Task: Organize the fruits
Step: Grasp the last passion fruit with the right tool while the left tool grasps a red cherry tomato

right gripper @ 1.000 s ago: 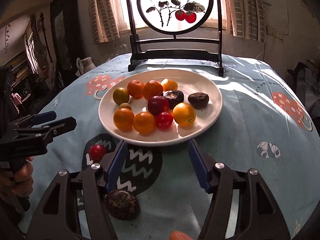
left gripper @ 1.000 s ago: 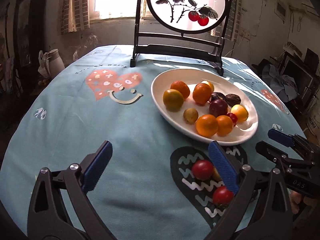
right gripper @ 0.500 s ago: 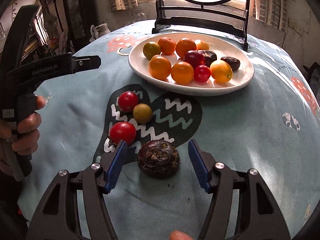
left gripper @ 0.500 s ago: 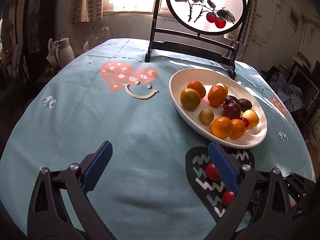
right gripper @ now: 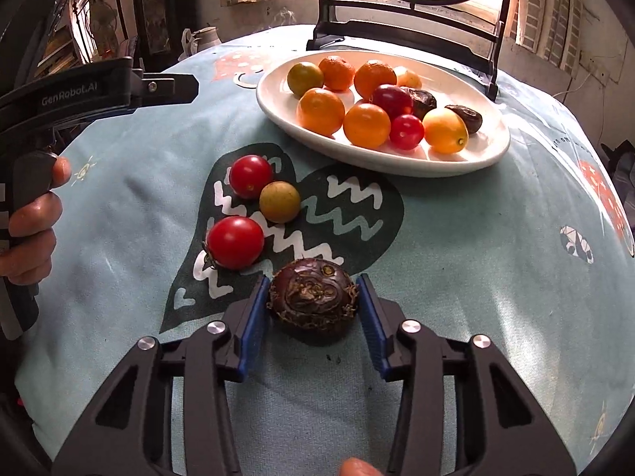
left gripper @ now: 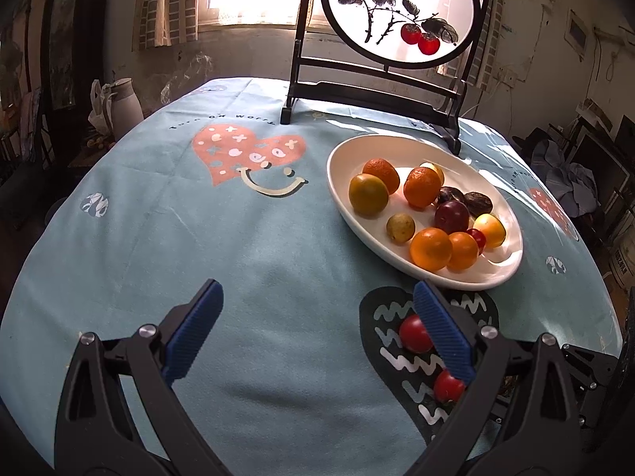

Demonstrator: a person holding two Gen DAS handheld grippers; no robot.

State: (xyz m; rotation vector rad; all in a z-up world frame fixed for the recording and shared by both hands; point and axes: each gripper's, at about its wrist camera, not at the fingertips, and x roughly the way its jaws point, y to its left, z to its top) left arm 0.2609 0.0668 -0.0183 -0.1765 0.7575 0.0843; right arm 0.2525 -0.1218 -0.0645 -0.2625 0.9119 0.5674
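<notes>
right wrist view: a dark wrinkled fruit (right gripper: 313, 303) sits on the tablecloth (right gripper: 456, 246) squarely between the pads of the right gripper (right gripper: 313, 301), pads at or just off its flanks.
right jaws: narrowed around the fruit; whether they already press it i cannot tell, and it rests on the cloth.
key relation: the fruit is centred between the jaws, its broad axis across them, so the grasp looks aligned; the plate (right gripper: 468, 160) lies straight ahead beyond it.
loose fruit: two red tomatoes (right gripper: 235, 242) (right gripper: 251, 175) and a small yellow-green fruit (right gripper: 279, 201) lie forward and left of the right gripper, apart from it.
left gripper (left gripper: 317, 325): jaws wide, holding nothing, over bare cloth; one tomato (left gripper: 412, 333) shows just behind its right pad.
nearer hand: right, judged for the dark fruit.
</notes>
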